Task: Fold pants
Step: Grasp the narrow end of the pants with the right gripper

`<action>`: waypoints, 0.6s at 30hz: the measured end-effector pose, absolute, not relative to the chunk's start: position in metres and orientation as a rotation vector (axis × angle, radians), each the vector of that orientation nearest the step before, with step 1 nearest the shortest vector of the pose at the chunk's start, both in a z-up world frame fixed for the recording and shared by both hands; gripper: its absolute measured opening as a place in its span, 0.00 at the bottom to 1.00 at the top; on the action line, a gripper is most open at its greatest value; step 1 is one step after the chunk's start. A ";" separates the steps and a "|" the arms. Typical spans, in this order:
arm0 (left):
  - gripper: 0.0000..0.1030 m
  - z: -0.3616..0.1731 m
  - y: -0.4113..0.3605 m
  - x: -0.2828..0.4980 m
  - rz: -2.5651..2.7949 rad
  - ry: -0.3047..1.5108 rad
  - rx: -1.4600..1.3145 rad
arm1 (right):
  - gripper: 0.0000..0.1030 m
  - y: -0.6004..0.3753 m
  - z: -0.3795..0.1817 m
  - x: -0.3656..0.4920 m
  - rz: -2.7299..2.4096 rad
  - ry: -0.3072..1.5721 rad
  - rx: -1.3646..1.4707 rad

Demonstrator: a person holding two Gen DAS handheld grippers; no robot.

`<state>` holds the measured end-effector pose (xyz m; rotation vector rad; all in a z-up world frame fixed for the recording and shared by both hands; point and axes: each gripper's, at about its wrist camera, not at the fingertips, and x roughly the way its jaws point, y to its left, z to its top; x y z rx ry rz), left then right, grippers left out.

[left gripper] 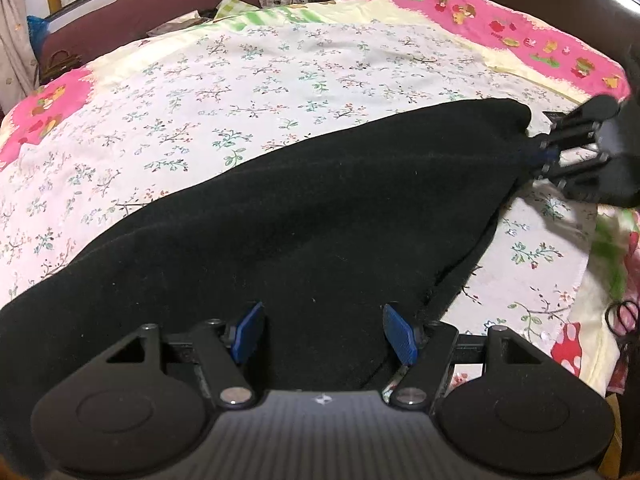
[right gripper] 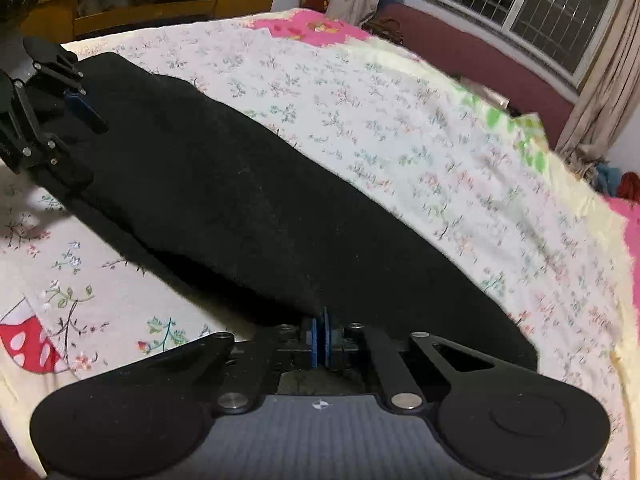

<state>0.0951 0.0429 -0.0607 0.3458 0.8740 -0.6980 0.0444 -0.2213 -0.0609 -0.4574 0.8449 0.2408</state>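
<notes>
Bedroom, floral bedsheet (left gripper: 280,80) under everything. The black pants (left gripper: 304,208) lie flat on it, a long soft band running between my two grippers; thick fleecy cloth, I'd guess limp and light, best taken at the ends. My right gripper (right gripper: 321,334) is clenched on one end's edge. My left gripper (left gripper: 320,334) straddles the other end, jaws apart, not pinching.

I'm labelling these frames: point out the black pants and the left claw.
black pants (left gripper: 320,216), left wrist view, middle of the fabric.
left claw (left gripper: 324,334), left wrist view, midway between its blue fingertips.
</notes>
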 end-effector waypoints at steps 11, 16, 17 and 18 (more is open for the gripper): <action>0.72 -0.063 0.036 0.089 -0.723 0.875 0.375 | 0.56 -0.315 -0.043 0.017 -0.072 0.823 0.164; 0.72 -0.060 0.029 0.083 -0.747 0.868 0.405 | 0.52 -0.359 -0.049 0.022 -0.208 0.669 0.396; 0.72 -0.060 0.028 0.082 -0.751 0.869 0.415 | 0.52 -0.360 -0.049 0.029 -0.215 0.649 0.339; 0.72 -0.060 0.026 0.082 -0.751 0.870 0.424 | 0.53 -0.361 -0.051 0.038 -0.222 0.643 0.262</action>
